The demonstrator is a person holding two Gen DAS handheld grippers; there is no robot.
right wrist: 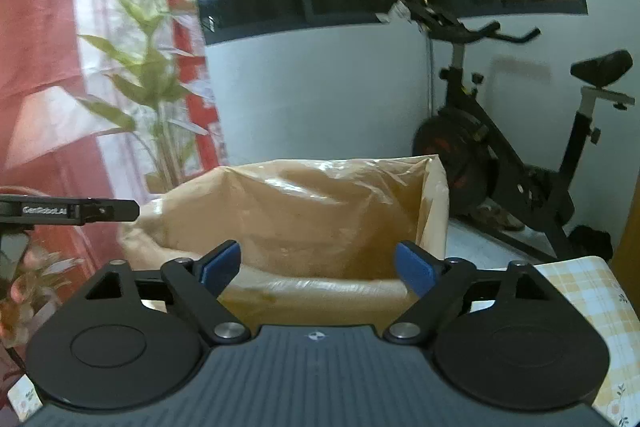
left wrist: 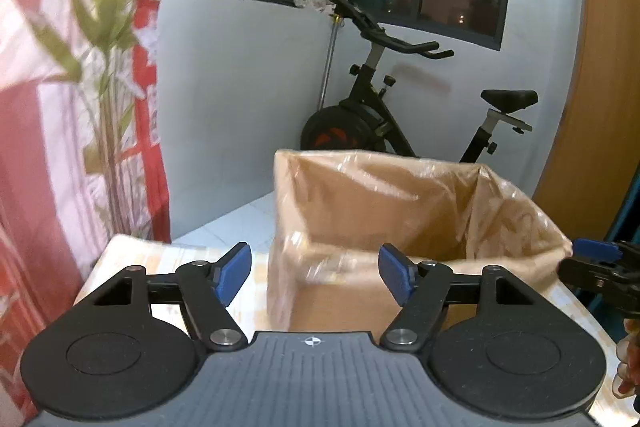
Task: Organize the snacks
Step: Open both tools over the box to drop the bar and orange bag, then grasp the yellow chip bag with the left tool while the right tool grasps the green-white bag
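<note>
Both tongs, left and right, gaped wide and empty before the plastic-lined cardboard box on the worktop; only left view caught a snack packet at its right edge.

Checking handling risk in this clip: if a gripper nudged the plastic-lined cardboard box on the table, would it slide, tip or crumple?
The cardboard box looks stiff, with straight walls, so probably no crumpling. Open-topped, with nothing visible inside, it is likely light and would slide on the tablecloth. Its plastic liner looks thin and floppy; it would probably shift or snag.
</note>
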